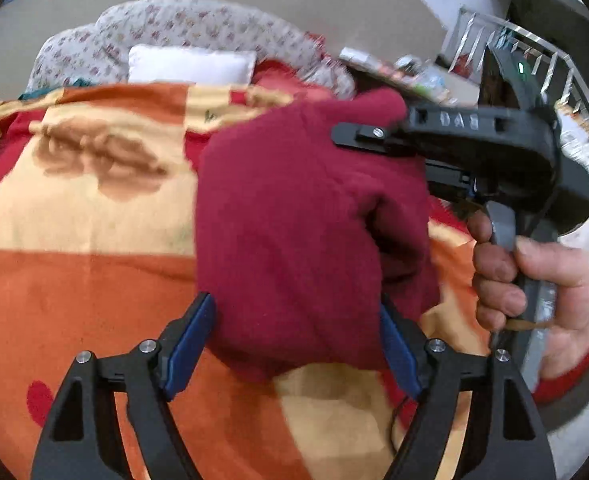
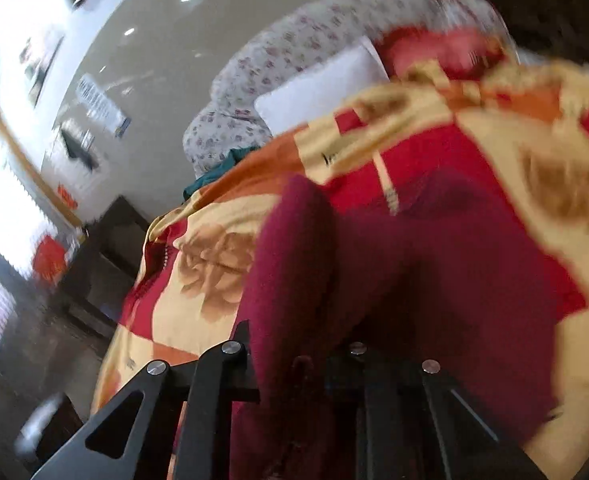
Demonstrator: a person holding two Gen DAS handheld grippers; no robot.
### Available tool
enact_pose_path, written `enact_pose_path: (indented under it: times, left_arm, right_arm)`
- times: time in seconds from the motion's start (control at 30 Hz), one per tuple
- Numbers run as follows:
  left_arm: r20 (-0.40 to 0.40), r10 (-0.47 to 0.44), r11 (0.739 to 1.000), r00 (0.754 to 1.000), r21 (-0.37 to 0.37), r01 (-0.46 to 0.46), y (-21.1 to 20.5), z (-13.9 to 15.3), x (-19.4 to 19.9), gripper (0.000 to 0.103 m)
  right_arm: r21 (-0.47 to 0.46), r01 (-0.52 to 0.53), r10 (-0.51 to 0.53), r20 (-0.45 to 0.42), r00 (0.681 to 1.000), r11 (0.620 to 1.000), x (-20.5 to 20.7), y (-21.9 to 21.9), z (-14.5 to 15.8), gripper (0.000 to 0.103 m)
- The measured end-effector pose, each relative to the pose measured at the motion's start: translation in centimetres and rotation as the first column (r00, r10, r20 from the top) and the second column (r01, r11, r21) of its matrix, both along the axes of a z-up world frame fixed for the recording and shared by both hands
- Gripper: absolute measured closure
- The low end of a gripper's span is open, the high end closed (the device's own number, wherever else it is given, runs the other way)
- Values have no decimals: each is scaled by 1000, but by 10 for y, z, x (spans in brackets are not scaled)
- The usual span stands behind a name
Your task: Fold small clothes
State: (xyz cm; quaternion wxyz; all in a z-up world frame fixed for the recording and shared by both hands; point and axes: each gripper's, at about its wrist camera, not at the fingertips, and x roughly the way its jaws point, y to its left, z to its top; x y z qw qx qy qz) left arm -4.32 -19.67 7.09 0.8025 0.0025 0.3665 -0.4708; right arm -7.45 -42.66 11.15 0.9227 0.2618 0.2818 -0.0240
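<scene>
Room: grey-beige wall behind, one bed filling most of both views, dark furniture along the wall in the right wrist view.
Bed cover: one blanket (image 1: 94,272) in orange, cream and red blocks with brown flower prints.
Pillows: one plain white pillow (image 1: 190,65) at the head end, lying against one floral-print cushion (image 1: 166,26).
Garment: one maroon garment (image 1: 306,216), soft and bunched, lying on the blanket about mid-bed, partly lifted at its right side.
Left gripper (image 1: 294,352): one, its two blue pads (image 1: 190,344) standing wide to either side of the garment's near edge; the jaws are released, with the cloth between them but not pinched.
Right gripper (image 1: 344,136): one, coming in from the right over the garment's far upper part; in its own view maroon cloth bunches up right between the fingers, and the jaws are clenched on the maroon garment.
Hands: one hand (image 1: 534,280) seen, wrapped round the right gripper's handle, with one red cuff at the wrist.
Sharpness: right wrist view is smeared, so fine detail is lost.
</scene>
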Motion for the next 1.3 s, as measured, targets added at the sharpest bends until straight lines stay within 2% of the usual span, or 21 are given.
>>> enact_pose_path:
  times: [0.07,0.13,0.23,0.27,0.37,0.4,0.43,0.5,0.6,0.67,0.73,0.8,0.9,0.93,0.97,1.0,1.1,1.2,1.3]
  left_arm:
    - [27,1,999,1000,-50,1,8,16,-6,19]
    - [50,8,998,999,-56,-5,4,21,-8,15]
    - [74,6,999,997,36,-9,-8,15,-14,15]
    - [83,-7,998,996,69,1,-9,11,-19,15]
    - [119,-8,995,993,102,-4,-10,4,-26,15]
    - [122,-1,993,992,117,-14,-10,2,-27,15]
    - [119,4,992,993,125,-19,-11,2,-26,15]
    - [117,9,994,993,106,-21,-9,6,-25,15]
    - [137,25,995,990,90,-38,-12,12,-22,15]
    - [140,32,993,990,105,-47,-20,11,-18,15]
    - [127,22,991,992,131,-39,-31,3,-15,15]
    - [105,13,987,994,155,-29,-38,-6,-16,15]
    - [94,-2,982,996,186,-15,-45,-17,-19,15]
    - [90,-7,979,996,204,-11,-48,-22,-20,15]
    - [87,-12,976,996,219,-7,-50,-25,-20,15]
    - [85,-18,971,996,240,-2,-52,-29,-21,15]
    - [99,-27,970,995,241,2,-47,-30,-27,15]
    - [95,-13,974,995,226,-9,-37,-24,-30,15]
    - [129,-1,977,992,210,-27,-27,-12,-34,15]
  right_arm:
    - [-49,-4,5,19,1000,999,-11,-8,15,84]
    - [-123,-21,21,-2,1000,992,-11,-15,21,84]
    - [-302,36,-75,-120,990,953,5,-22,6,84]
    - [-320,61,-109,-136,985,946,5,-28,-1,84]
    - [-150,49,-66,-110,992,988,6,-62,-21,84]
    - [-124,49,-66,-136,988,991,10,-69,-29,81]
    - [-115,69,-87,-163,983,991,10,-76,-33,68]
    - [-131,123,-142,-148,979,984,-8,-81,-26,58]
    - [-136,177,-188,-71,980,975,-48,-79,3,58]
    - [-131,107,-111,-28,993,986,-66,-58,22,58]
    - [-161,7,-14,-38,999,987,-68,-29,28,58]
    - [-223,-25,4,-93,996,975,-64,-4,26,58]
    - [-243,-51,25,-111,994,969,-58,12,9,58]
    - [-278,-68,30,-141,990,958,-53,15,0,61]
    - [-352,-60,-6,-184,983,934,-48,17,-8,72]
    - [-416,-39,-54,-210,976,908,-48,13,-17,87]
    - [-351,-12,-70,-219,973,936,-60,-11,-31,87]
    - [-346,-15,-70,-232,970,938,-64,-13,-37,87]
    - [-335,-20,-60,-227,972,942,-76,-7,-29,87]
